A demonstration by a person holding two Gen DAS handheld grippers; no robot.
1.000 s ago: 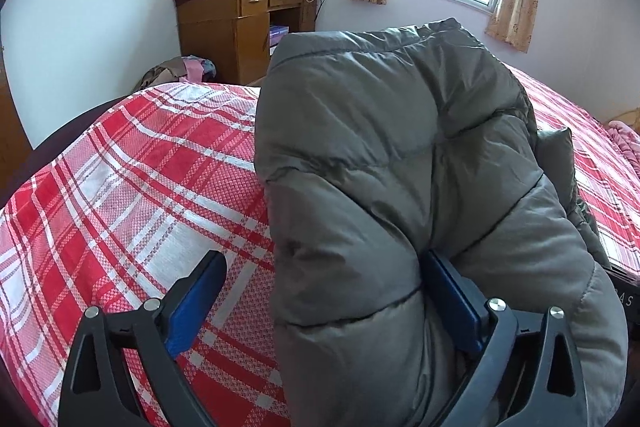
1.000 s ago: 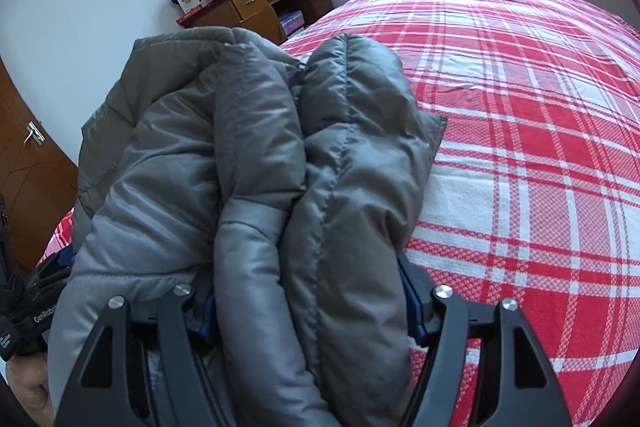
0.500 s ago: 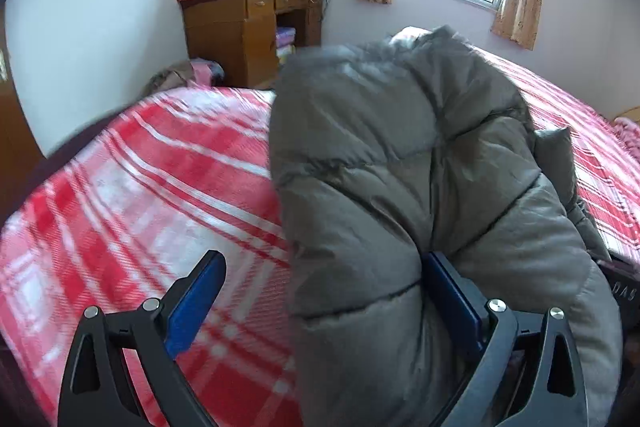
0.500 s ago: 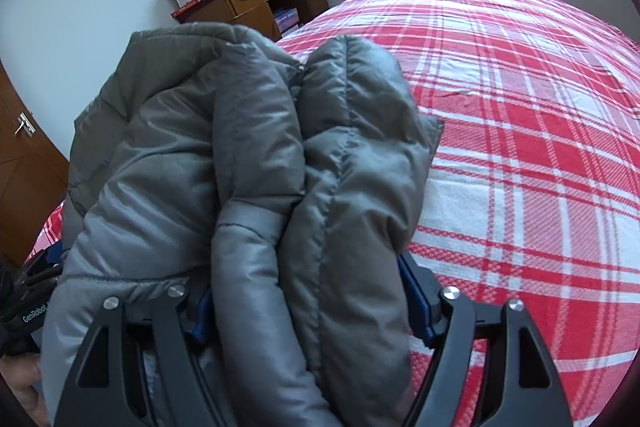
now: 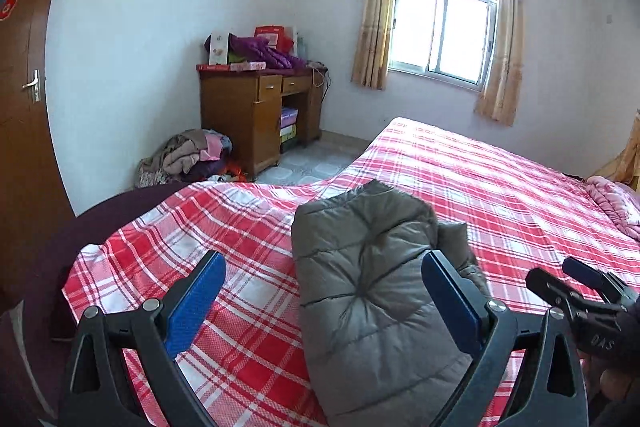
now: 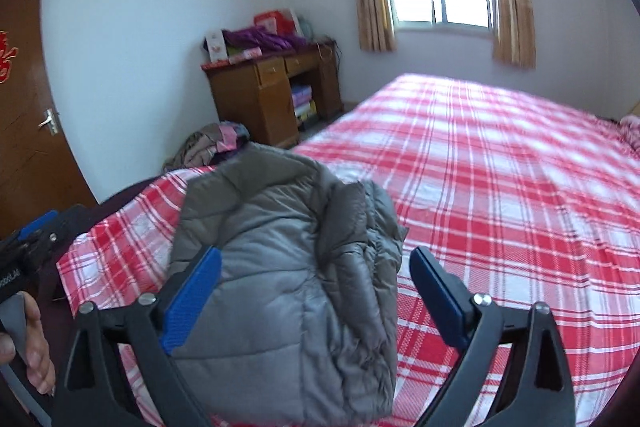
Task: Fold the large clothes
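While the bed (image 5: 500, 187) with its red and white checked sheet fills most of both views, stretching from the near edge to the far wall under the window (image 5: 444, 31), the grey padded jacket (image 5: 372, 299) lies on its near left corner as a compact folded bundle. A wooden desk (image 5: 256, 115) stands far left against the wall, with a heap of clothes (image 5: 188, 155) on the floor beside it. The jacket looks light for its bulk, soft and springy, with a smooth shell that is likely a little slippery, so the puffed layers will probably try to push the fold back open. A sound hold, as I judge it, would be low on the stacked layers at the near edge or along a stitched seam, where the filling is thinner, not on the rounded top of a quilted panel. The left gripper (image 5: 324, 303) hangs over the near end of the bundle with its blue fingers (image 5: 192, 303) spread wide and holding nothing; the jacket passes between them, close against the right one. The right gripper (image 6: 316, 299) is likewise wide apart and empty above the bundle, its left finger just over the cloth, its right finger over the sheet.
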